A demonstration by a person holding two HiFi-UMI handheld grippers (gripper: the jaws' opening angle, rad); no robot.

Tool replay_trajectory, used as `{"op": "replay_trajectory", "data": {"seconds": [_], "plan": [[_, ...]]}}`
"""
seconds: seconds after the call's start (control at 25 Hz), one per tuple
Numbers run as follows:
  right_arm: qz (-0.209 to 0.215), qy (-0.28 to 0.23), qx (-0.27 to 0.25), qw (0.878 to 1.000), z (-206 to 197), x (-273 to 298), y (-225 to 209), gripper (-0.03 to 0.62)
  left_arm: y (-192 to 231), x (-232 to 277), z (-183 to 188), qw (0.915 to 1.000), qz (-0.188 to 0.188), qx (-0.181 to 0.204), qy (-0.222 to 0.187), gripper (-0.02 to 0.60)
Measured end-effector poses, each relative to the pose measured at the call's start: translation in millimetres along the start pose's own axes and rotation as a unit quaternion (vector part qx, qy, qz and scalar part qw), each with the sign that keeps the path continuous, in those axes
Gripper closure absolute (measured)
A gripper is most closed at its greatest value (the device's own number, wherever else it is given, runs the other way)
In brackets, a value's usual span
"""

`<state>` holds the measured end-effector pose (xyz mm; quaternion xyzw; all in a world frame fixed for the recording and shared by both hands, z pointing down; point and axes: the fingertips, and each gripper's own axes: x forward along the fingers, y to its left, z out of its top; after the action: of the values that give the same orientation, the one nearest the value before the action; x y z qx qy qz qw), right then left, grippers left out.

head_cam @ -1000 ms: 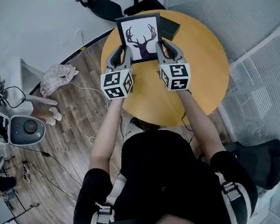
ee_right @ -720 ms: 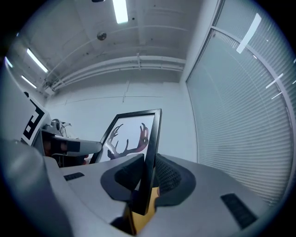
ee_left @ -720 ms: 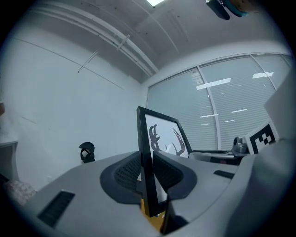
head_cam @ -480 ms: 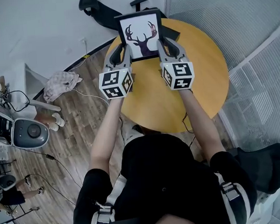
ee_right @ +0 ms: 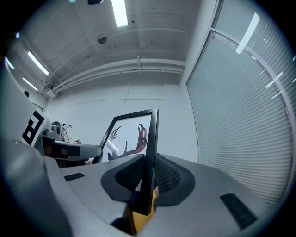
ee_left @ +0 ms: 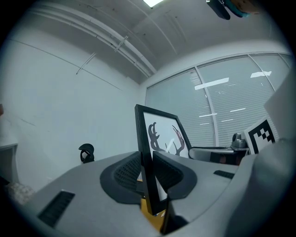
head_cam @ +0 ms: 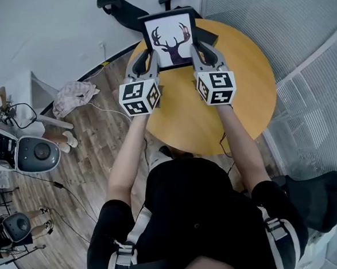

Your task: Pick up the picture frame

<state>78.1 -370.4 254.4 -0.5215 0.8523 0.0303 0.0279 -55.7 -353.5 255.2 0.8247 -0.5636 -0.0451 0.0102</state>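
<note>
The picture frame (head_cam: 169, 38) is black-edged with a dark deer-antler print on white. It hangs tilted above the round wooden table (head_cam: 245, 79), held between both grippers. My left gripper (head_cam: 146, 59) is shut on the frame's left edge (ee_left: 144, 157), its ribbed pads pressing both faces. On the frame's right edge (ee_right: 150, 152) my right gripper (head_cam: 200, 53) is shut in the same way. In each gripper view the frame stands upright and edge-on between the jaws, the antler print showing beyond.
A dark flat object (head_cam: 206, 38) lies on the table behind the frame. An office chair base (head_cam: 125, 4) stands past the table by the wall. A crumpled cloth (head_cam: 73, 93), cables and a round grey device (head_cam: 37, 154) are on the wooden floor at left. Glass partitions (head_cam: 304, 93) run along the right.
Both grippers have risen with the frame, which now sits higher and further up the head view, off the tabletop.
</note>
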Motion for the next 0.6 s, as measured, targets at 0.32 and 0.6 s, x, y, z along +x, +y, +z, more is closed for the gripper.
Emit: {"op": "replay_trajectory", "data": {"seconds": [0.32, 0.6], "plan": [[0.004, 0.006, 0.002, 1.000, 0.5, -0.9, -0.3, 0.510, -0.9, -0.7, 0.2, 1.0000, 0.005, -0.003, 0.005, 0.502], [0.001, 0.006, 0.003, 1.000, 4.3, -4.7, -1.8, 0.510, -4.4, -1.1, 3.2, 1.0000, 0.000, -0.005, 0.001, 0.502]]}}
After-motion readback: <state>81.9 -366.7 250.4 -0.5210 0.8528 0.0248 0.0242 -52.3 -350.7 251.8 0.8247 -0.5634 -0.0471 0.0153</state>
